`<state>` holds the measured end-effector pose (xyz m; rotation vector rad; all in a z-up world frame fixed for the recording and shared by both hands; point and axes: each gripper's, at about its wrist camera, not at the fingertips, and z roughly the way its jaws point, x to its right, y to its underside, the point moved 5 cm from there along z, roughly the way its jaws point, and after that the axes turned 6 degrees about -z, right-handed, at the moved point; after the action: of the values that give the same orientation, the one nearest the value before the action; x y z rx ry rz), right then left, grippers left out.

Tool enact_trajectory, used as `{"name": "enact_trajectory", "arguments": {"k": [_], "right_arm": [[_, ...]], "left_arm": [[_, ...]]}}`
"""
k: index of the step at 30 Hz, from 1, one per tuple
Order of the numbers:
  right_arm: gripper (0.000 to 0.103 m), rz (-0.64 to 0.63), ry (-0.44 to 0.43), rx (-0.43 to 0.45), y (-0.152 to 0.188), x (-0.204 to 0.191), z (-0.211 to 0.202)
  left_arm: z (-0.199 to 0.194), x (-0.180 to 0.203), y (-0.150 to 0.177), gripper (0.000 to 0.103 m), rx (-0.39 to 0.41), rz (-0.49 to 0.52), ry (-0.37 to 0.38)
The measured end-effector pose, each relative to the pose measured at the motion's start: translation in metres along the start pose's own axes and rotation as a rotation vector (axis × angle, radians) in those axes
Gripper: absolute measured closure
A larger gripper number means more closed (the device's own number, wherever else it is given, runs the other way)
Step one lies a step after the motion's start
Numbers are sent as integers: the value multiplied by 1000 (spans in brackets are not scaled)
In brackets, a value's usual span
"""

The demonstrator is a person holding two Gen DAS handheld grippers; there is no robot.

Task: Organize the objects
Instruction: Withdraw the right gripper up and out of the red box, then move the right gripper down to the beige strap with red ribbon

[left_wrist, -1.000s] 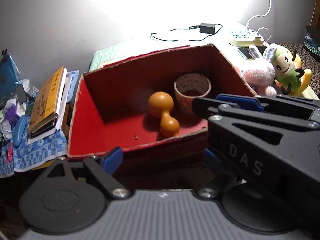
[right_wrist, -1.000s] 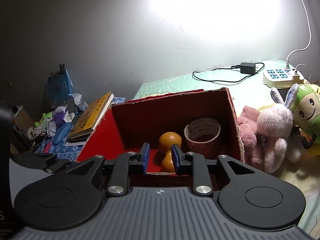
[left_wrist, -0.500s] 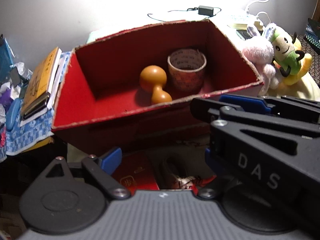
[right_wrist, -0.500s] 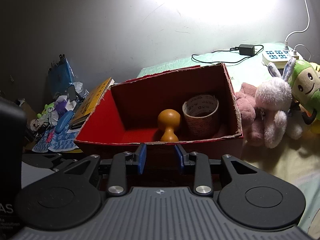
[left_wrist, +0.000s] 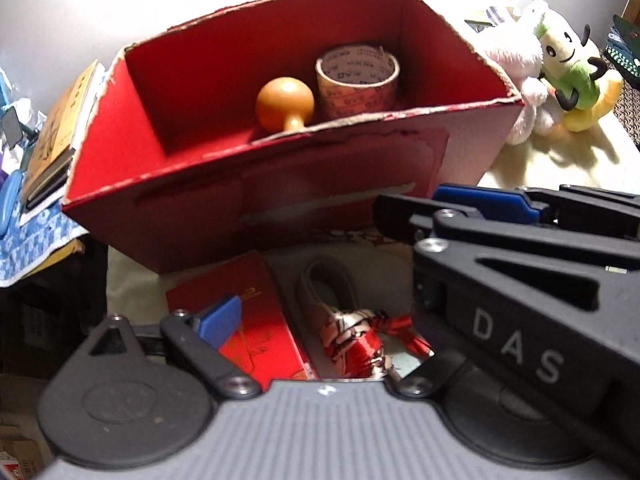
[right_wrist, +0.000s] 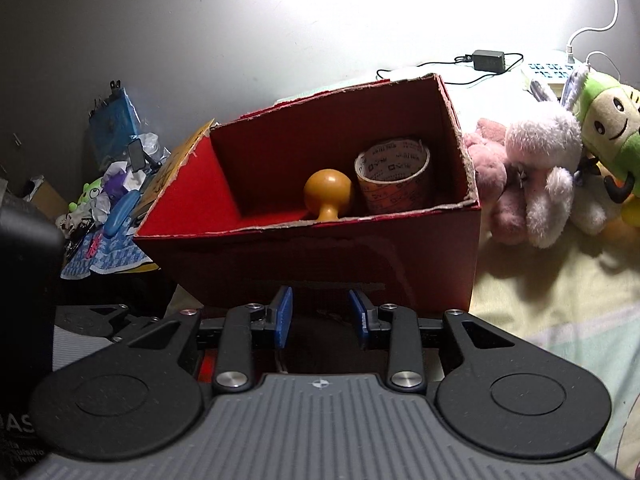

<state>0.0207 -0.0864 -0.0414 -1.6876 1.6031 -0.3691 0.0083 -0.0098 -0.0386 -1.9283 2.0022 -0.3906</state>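
An open red cardboard box holds an orange gourd-shaped knob and a roll of printed tape. In front of the box lie a flat red packet, a shiny red-and-white wrapped item and a brown loop. My left gripper is open above these items. My right gripper is open and empty, just in front of the box's near wall; its body crosses the left wrist view.
Pink and white plush rabbits and a green plush toy lie right of the box. Books and clutter on a blue cloth are left. A charger and power strip sit behind.
Both grippers have pulled back and down from the box. The right gripper's jaws have widened. The packet and wrapped item in front of the box have come into the left view.
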Motion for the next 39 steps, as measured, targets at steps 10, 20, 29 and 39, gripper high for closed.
{"name": "enact_trajectory", "arguments": {"k": [10, 20, 29, 39], "right_arm": [[69, 30, -19, -51, 8, 2, 6], [68, 58, -43, -81, 13, 8, 11], [68, 89, -66, -129, 22, 20, 15], [68, 32, -152, -230, 30, 4, 33]], "left_arm": [[7, 3, 11, 8, -31, 0, 11], [9, 3, 19, 1, -18, -14, 103], [4, -16, 42, 2, 14, -61, 243], [6, -18, 46, 3, 36, -80, 345]]}}
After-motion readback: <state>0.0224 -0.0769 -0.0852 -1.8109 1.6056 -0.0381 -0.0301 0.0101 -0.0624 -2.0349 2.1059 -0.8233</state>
